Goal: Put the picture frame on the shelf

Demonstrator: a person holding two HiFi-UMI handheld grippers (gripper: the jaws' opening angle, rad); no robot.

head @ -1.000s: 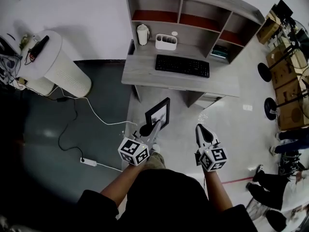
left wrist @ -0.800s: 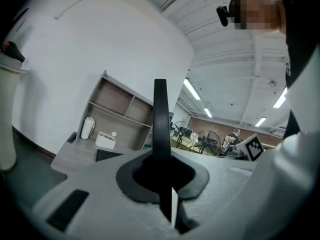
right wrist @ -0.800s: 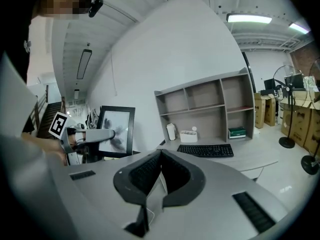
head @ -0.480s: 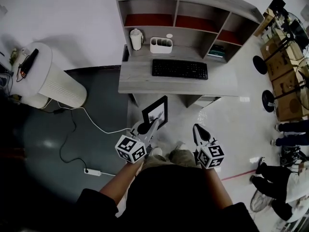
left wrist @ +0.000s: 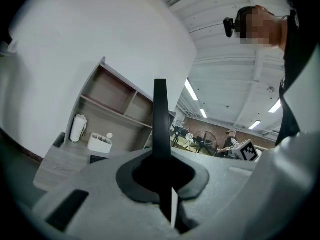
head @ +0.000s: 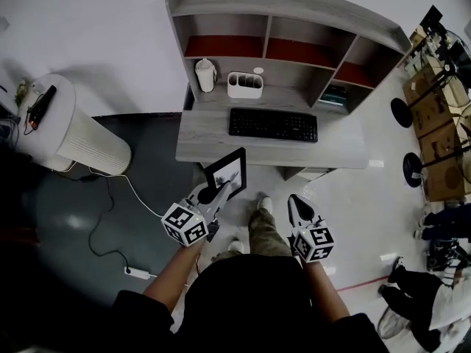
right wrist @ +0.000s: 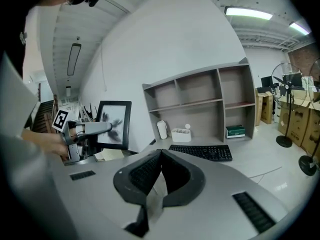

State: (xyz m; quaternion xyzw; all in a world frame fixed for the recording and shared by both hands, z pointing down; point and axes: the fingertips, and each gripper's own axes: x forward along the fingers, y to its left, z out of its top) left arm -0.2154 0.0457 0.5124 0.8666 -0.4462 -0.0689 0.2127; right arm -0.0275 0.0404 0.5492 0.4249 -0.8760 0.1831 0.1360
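The picture frame (head: 227,173) is clamped by the left gripper (head: 223,189); the right gripper (head: 294,200) is closed, empty; the shelf (head: 266,29) is fronted by a desk (head: 213,137).

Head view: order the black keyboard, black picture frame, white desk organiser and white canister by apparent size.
1. black keyboard
2. black picture frame, nearer the camera, so unsure
3. white desk organiser and white canister look alike

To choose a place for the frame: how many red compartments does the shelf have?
3: left compartment, middle compartment, right compartment, in one row above the desk. None seems hidden.
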